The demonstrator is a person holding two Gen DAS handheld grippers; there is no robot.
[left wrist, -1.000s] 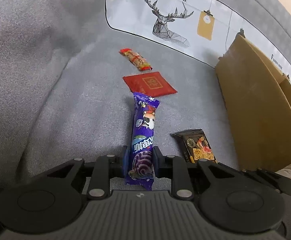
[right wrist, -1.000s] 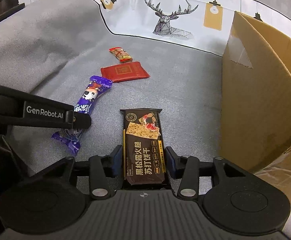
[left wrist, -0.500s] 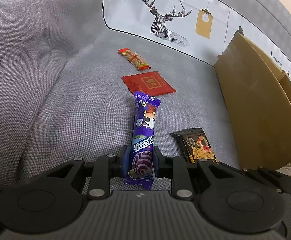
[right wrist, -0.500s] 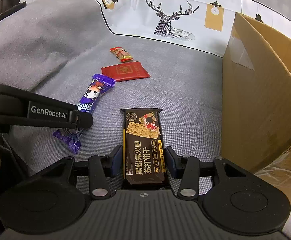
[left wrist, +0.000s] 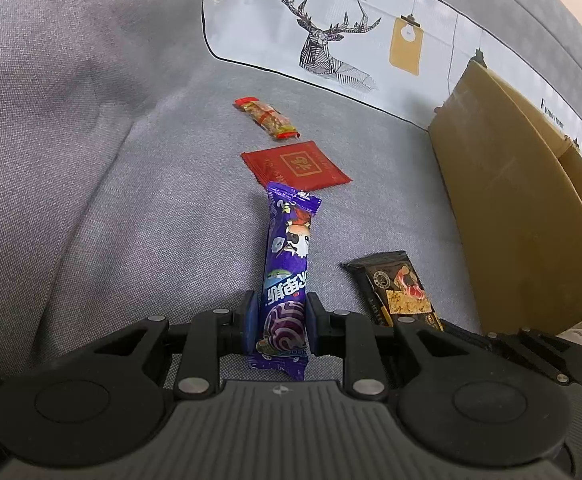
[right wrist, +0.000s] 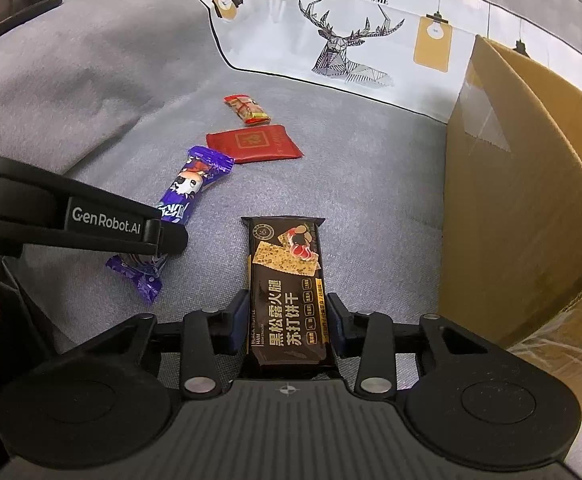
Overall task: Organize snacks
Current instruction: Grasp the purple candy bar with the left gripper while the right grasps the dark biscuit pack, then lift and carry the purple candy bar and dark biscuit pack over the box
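Note:
A purple snack bar [left wrist: 287,256] lies lengthwise on the grey fabric, and my left gripper [left wrist: 281,320] is shut on its near end. In the right wrist view the same bar [right wrist: 183,192] shows with one left finger [right wrist: 163,236] across it. A black cracker pack [right wrist: 287,280] sits between the jaws of my right gripper [right wrist: 289,320]. Those jaws are closing, and the pads meet the pack's side edges. The pack [left wrist: 395,288] also shows to the right in the left wrist view.
A red square packet [left wrist: 295,164] and a small red-orange snack [left wrist: 267,116] lie farther back on the fabric. An open cardboard box [right wrist: 511,200] stands at the right. A white deer-print cushion [right wrist: 351,40] lies behind. A hand shows at the left edge.
The right gripper's pads have drawn in against the black cracker pack. The left gripper and the purple bar have kept still.

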